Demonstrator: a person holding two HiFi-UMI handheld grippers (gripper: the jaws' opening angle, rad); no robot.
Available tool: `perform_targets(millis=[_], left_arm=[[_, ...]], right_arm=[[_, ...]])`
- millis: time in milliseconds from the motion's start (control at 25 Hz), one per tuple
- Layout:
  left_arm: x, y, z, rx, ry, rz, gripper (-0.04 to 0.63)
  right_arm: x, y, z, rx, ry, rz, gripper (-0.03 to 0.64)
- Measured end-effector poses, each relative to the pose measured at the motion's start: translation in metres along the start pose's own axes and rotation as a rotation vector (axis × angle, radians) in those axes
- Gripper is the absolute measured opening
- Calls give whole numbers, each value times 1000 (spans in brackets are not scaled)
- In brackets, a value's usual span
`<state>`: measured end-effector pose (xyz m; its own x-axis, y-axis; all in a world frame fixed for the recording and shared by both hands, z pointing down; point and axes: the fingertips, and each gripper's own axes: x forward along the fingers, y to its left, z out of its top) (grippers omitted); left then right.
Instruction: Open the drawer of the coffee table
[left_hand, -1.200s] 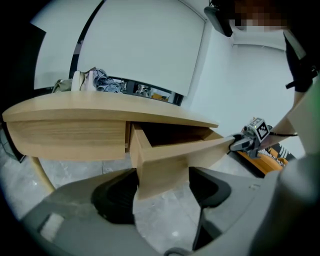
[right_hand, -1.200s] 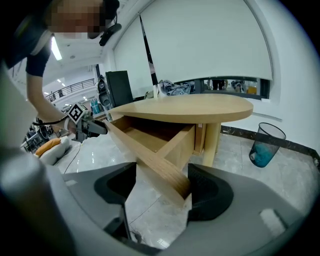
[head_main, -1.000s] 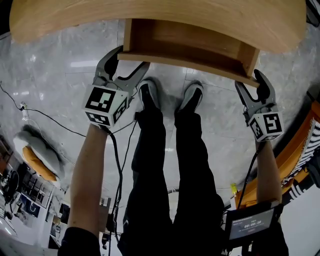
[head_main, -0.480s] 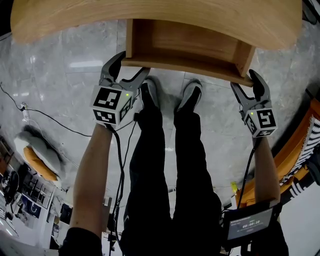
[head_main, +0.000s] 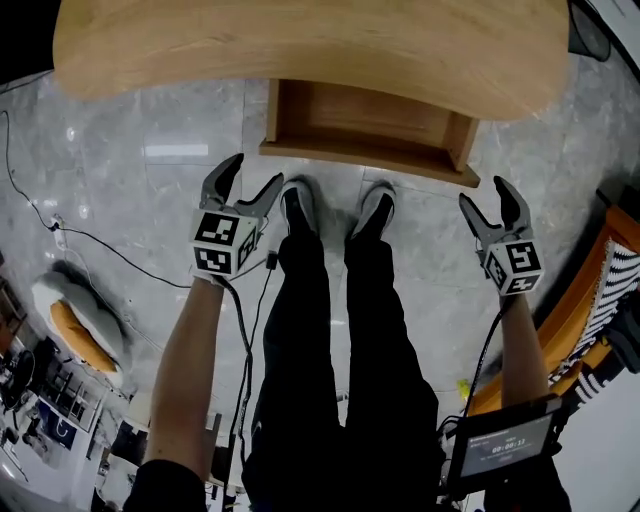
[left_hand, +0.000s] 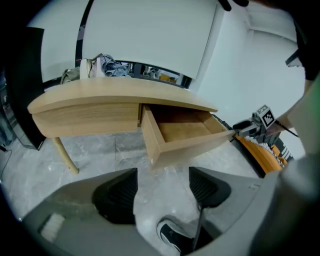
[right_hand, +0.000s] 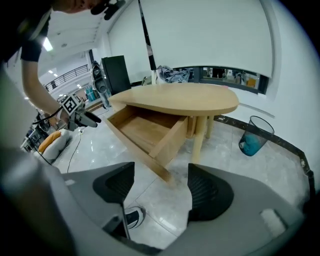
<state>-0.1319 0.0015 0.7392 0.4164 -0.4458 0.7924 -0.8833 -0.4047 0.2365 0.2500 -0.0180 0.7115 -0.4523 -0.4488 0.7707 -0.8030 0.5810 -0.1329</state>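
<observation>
Floor (head_main: 150, 120): pale grey marble-look tiles, glossy, catching streaks of light; a thin black cable (head_main: 100, 240) trails over it, out to the left of the left jaws.
Room: smooth white wall (left_hand: 150, 30) with a dark low strip behind the bench; a dark mesh bin (right_hand: 255, 136) with a blue lining stands ahead and to the right of the right jaws.
Bench (head_main: 300, 40): light wood, smooth rounded top on round legs; crumpled cloth (left_hand: 107, 65) lies at its far edge.
Drawer (head_main: 370, 125): shallow box of the same wood, flat front, pulled out from under the top, its bare bottom showing; ahead of both pairs of jaws, touching neither.
Left gripper (head_main: 255, 172): grey curved jaws with black ribbed pads, spread apart; only floor and a shoe (left_hand: 170, 237) between them.
Right gripper (head_main: 486, 195): same build; jaws spread wide and just been opening, only floor tile between them, the drawer's corner just ahead.
</observation>
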Motion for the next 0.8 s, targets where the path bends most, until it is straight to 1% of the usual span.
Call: perform_targets(millis=[80,160,240,320,400,480,560,680,800], left_arm=[[-20,2,5,-20,-5,23,330],[-48,1,19,-62,-30,63,330],[-83,-6,47,-121,-81,99,325],[-117,-18,89,-170,-154,101,319],[-145,-32,144,-190,-251,73,308],[-173,-48,202,-187,-350,32,296],[-206,-66,253,-173,-432,-5,277],[-255,-89,315,-158,-529,-45,242],[-299,-107,361,-170,-592,-81,167]], right_arm=[[-22,-5,14,38,-30,-30,339],[-50,-2,35,103,-78,-53,315],[-80,10,64,178,-133,-60,286],[-107,29,103,215,-189,-55,270],[-128,46,151,207,-254,-40,256],[-149,59,199,181,-321,-16,244],[-178,68,244,162,-382,5,224],[-225,69,306,151,-468,-3,182],[-268,64,364,172,-551,-34,142]])
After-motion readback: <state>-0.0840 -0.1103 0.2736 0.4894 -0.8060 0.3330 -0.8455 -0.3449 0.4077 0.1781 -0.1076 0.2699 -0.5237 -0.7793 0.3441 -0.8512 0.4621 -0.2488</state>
